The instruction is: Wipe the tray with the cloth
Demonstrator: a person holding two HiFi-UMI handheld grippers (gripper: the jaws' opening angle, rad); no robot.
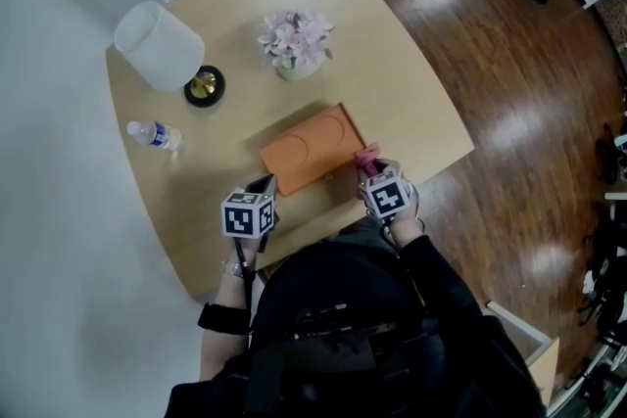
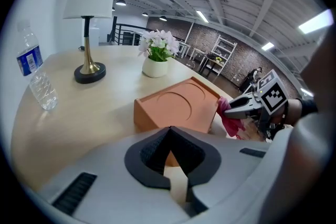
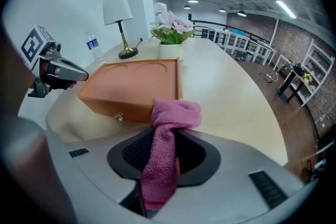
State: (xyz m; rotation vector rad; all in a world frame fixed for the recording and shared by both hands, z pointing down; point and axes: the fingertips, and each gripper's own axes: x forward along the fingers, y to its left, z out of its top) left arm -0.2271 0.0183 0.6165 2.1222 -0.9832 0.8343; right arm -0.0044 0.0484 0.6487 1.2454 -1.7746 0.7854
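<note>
The orange tray [image 1: 309,152] with a round recess lies slantwise on the table's near half, and its near side looks raised. My left gripper [image 1: 265,183] is at the tray's near left corner. In the left gripper view the jaws stand close together with that corner of the tray [image 2: 178,107] between them. My right gripper [image 3: 163,155] is shut on a pink cloth [image 3: 176,113]. The cloth's bunched end rests against the tray's [image 3: 131,78] near right edge. Across the tray, the left gripper view shows the right gripper [image 2: 233,108] with the cloth [image 2: 229,120].
On the round-cornered wooden table [image 1: 411,103] stand a white-shaded lamp [image 1: 160,44] on a black base, a pot of pale flowers [image 1: 294,42] behind the tray, and a water bottle [image 1: 152,134] lying at the left. Wood floor surrounds the table.
</note>
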